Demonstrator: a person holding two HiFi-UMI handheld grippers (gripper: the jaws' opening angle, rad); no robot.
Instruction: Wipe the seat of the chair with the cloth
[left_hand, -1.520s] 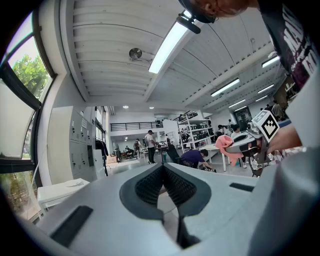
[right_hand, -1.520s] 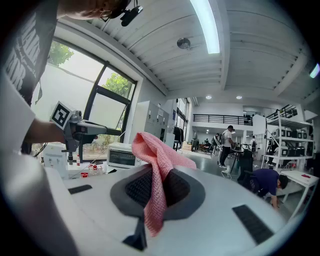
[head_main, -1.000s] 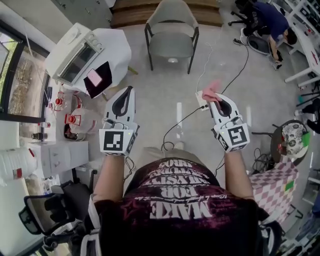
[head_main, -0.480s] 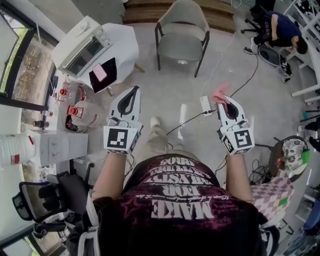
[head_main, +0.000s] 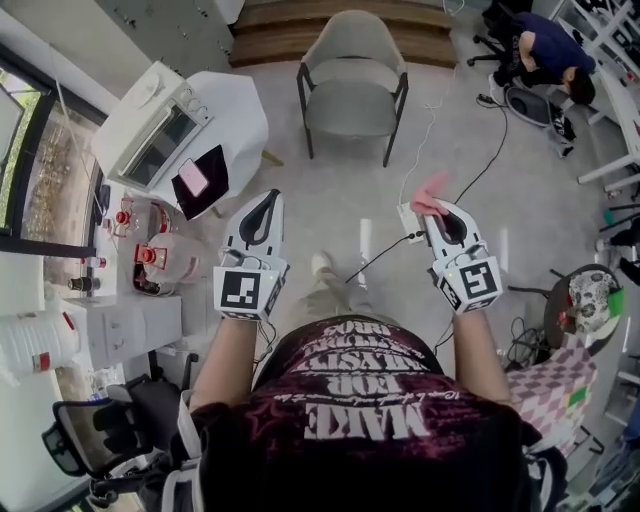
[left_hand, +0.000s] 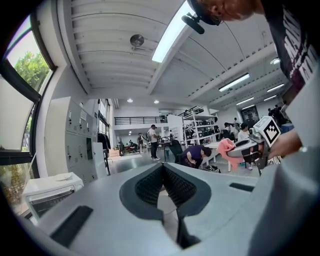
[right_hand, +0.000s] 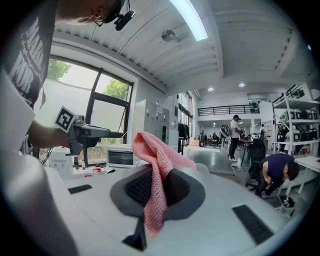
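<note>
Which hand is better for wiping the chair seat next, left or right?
Right, most likely. The right gripper has the pink cloth pinched between its fingers, while the left gripper is shut on nothing. The chair stands ahead, roughly between the two, so neither is clearly nearer.

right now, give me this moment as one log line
left claw: shut, empty | right claw: shut on cloth | chair seat: ahead, untouched
</note>
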